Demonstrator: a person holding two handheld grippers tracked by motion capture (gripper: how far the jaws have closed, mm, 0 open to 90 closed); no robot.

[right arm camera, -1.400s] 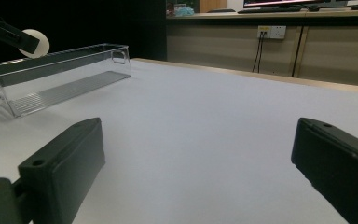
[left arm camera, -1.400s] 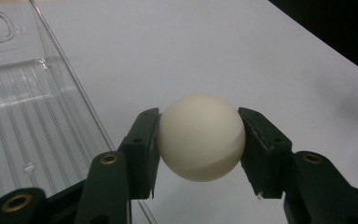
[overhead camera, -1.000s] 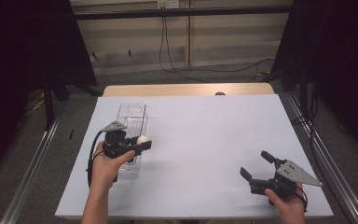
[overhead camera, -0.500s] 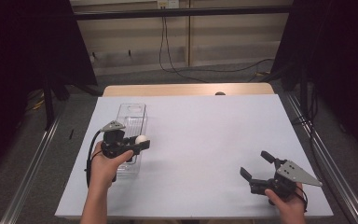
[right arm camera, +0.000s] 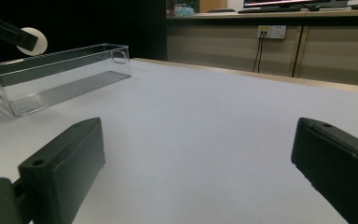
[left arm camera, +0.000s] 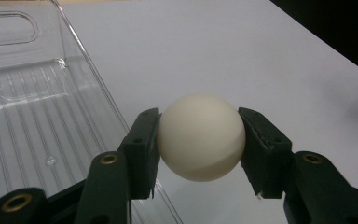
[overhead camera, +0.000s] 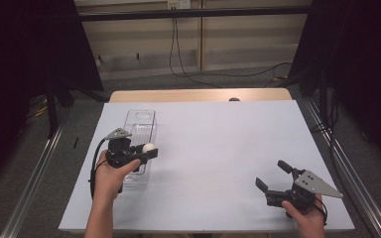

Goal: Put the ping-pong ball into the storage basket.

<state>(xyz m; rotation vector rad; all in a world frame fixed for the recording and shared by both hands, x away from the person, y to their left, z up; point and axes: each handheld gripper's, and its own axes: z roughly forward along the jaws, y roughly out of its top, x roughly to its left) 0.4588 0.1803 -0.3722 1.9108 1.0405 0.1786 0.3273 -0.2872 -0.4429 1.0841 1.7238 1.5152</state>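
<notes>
A white ball (left arm camera: 200,137) is clamped between the jaws of my left gripper (overhead camera: 148,150), held just above the right rim of a clear plastic bin (overhead camera: 140,130) at the table's left. In the left gripper view the bin (left arm camera: 32,126) lies empty to the left of the ball. The ball (overhead camera: 149,148) shows as a small white dot in the high view, and the ball (right arm camera: 33,40) also appears far left in the right gripper view above the bin (right arm camera: 56,77). My right gripper (overhead camera: 274,178) rests low near the front right corner, open with nothing between its fingers.
The white table top (overhead camera: 218,144) stretches wide between the two grippers. A wooden strip (overhead camera: 198,95) runs along the far edge. Cables and a wall panel lie beyond the table.
The left gripper with the ball has edged slightly; the right gripper stays put.
</notes>
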